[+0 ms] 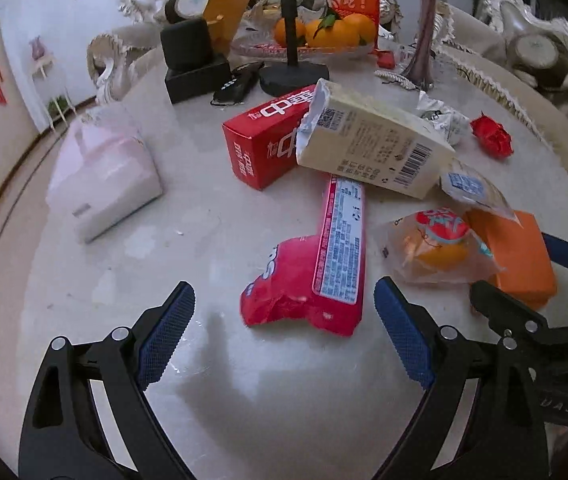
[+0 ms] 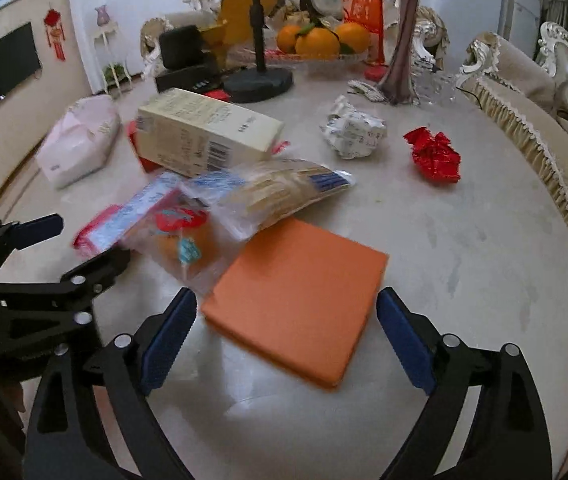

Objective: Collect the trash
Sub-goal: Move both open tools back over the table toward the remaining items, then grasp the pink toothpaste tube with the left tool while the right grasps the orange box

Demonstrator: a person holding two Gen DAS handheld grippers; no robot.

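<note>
the left gripper (image 1: 284, 336) is wide open and holds nothing, near the red wrapper (image 1: 315, 268). the right gripper (image 2: 285, 336) is wide open too, empty, by the orange box (image 2: 299, 304).

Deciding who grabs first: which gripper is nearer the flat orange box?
Right. The right gripper stands open just in front of the flat orange box, its near edge between the fingers. The left gripper hovers open before the red packet, off to the box's side.

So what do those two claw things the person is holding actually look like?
Both look alike. The left gripper and right gripper each have two black plastic arms with cut-out slots and round silver pins, ending in flat fingers covered with blue, cross-hatched rubbery pads. No cables show.
</note>
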